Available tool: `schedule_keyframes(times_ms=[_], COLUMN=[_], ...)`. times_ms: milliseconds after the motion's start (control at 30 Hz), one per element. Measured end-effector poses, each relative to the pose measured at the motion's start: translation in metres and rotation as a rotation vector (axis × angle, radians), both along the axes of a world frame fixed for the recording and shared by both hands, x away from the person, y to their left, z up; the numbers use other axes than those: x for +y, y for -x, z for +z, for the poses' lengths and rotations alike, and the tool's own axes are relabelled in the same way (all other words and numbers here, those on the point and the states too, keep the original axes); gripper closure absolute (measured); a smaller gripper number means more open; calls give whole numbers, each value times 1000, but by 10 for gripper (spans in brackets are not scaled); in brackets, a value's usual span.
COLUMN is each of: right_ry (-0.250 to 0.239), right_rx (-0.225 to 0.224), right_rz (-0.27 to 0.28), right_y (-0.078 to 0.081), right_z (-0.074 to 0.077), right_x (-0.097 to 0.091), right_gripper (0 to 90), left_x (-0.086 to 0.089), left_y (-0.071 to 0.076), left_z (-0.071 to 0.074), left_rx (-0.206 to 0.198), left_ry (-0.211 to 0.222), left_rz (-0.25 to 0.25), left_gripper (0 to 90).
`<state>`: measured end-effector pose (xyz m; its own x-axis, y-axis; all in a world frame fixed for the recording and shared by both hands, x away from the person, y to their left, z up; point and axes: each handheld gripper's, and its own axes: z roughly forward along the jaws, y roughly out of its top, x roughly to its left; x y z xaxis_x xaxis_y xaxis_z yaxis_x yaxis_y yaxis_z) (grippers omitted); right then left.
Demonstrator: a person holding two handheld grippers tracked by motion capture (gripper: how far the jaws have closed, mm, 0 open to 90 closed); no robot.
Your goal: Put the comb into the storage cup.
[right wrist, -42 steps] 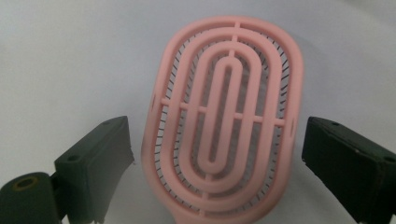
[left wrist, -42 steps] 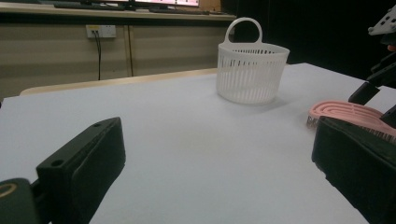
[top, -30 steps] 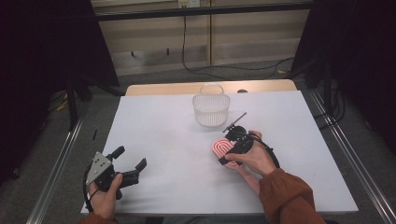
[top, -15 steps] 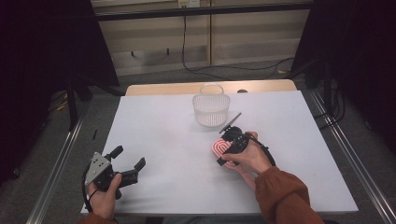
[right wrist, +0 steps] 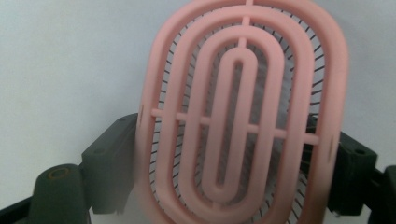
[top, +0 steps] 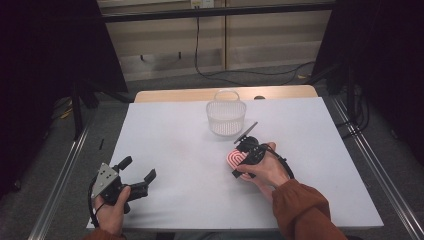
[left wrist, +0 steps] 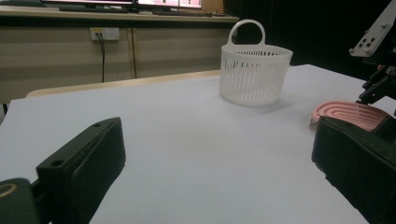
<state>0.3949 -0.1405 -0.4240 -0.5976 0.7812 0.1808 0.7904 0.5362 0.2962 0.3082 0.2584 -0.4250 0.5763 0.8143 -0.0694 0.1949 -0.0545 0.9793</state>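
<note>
Right gripper [top: 239, 161] has just been closing its jaws, and in the right gripper view they pinch the pink oval brush [right wrist: 243, 112] by its two long sides; its lower rim is cut off there and blurred. From above, the brush sits mid-table, half covered by the hand. Over on the near left, the left gripper [top: 137, 174] hovers with jaws spread, nothing between them. Its own view cuts off the brush's near end behind one jaw. Farther back, the white slatted basket [top: 226, 117] stands upright on the white table [top: 170, 135]. Beyond: a wooden edge, cables, dark curtains either side.
</note>
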Motion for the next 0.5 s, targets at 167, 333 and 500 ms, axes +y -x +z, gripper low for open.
schedule_keyframes(times_ms=[167, 333, 500], right_ry=[0, 9, 26], right_rx=[5, -4, -11], right_rz=[0, 10, -6], right_y=[0, 0, 0], right_z=[0, 0, 0], right_x=[0, 1, 0], right_gripper=[184, 151, 93], left_x=[0, 0, 0], left_y=[0, 0, 0], left_z=[0, 0, 0], left_rx=[1, 1, 1], left_ry=[1, 0, -7], left_rz=[0, -2, -3], left_gripper=[28, 28, 28])
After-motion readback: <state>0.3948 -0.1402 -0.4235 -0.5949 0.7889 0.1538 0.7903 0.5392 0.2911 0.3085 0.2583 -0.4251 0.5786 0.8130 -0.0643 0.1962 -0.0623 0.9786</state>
